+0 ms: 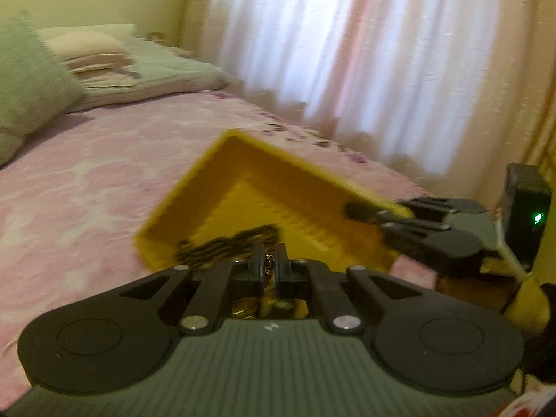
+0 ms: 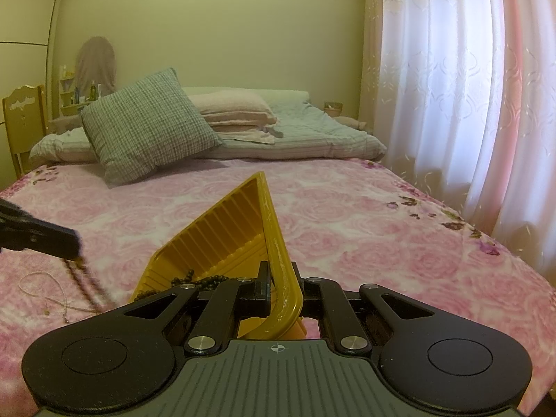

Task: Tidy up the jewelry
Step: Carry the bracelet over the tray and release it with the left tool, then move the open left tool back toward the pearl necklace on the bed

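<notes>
Right gripper point(image 2: 279, 293) clamps rim of tilted yellow ribbed plastic tray point(image 2: 222, 232); left gripper point(image 1: 269, 260), just beside tray, pinches brown bead chain point(image 2: 92, 285).

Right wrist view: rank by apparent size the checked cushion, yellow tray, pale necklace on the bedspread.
1-2. Checked cushion and yellow tray: similar apparent area, and the tray sits much closer to the camera, held in the right claw, so I won't rank them.
3. Pale necklace: clearly smallest, a thin loop on the bedspread.
</notes>
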Motion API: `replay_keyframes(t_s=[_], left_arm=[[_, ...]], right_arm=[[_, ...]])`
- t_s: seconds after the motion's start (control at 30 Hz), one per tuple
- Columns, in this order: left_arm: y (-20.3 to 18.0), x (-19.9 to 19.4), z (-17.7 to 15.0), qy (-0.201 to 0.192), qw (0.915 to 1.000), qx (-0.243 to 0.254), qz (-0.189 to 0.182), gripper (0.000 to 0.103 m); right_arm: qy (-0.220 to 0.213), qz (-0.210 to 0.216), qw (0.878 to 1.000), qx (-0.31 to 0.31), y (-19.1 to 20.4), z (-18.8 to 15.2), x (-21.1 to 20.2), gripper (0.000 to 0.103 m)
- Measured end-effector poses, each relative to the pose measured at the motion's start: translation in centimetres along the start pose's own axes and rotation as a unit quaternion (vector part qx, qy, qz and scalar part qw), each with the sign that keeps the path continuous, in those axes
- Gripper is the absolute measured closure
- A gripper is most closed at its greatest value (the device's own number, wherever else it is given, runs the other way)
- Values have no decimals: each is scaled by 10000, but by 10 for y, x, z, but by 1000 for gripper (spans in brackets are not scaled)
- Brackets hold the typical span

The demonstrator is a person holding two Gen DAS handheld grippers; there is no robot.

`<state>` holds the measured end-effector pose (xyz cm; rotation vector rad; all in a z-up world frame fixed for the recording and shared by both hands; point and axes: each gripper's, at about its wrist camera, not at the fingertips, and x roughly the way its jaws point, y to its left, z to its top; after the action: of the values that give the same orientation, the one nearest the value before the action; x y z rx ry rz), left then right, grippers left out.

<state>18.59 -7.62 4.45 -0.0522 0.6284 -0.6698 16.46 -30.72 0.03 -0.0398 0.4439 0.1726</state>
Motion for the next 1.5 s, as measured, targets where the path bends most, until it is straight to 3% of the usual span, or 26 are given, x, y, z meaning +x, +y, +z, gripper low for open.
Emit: replay_keyframes(t_s=[0.27,0.47,0.63,0.93,1.13,1.3,1.5], left_arm=[[-22,43,6,323,9974,143,-630,99],[-23,62,3,522,9969,133,-567,97],[-11,54,2,415,9983,-3,-415,90],[40,-7,1,-156,9983,-383,418,89],[84,-58,-15,-498,9862,-664,1433,88],[114,-81,-43,-445,9734,-962,2030,88],[130,-83,-81,-165,9640,-1117,2408,88]], right_arm=[[-3,-1,10000,7,1,0,1,95],[-5,1,10000,15,1,0,0,95],[1,-4,10000,35,1,-1,1,95],[-2,6,10000,48,0,-2,0,95],[-7,-5,10000,36,0,-3,0,95],[-4,0,10000,24,-1,-2,0,95],[1,-6,10000,8,-1,-2,0,95]])
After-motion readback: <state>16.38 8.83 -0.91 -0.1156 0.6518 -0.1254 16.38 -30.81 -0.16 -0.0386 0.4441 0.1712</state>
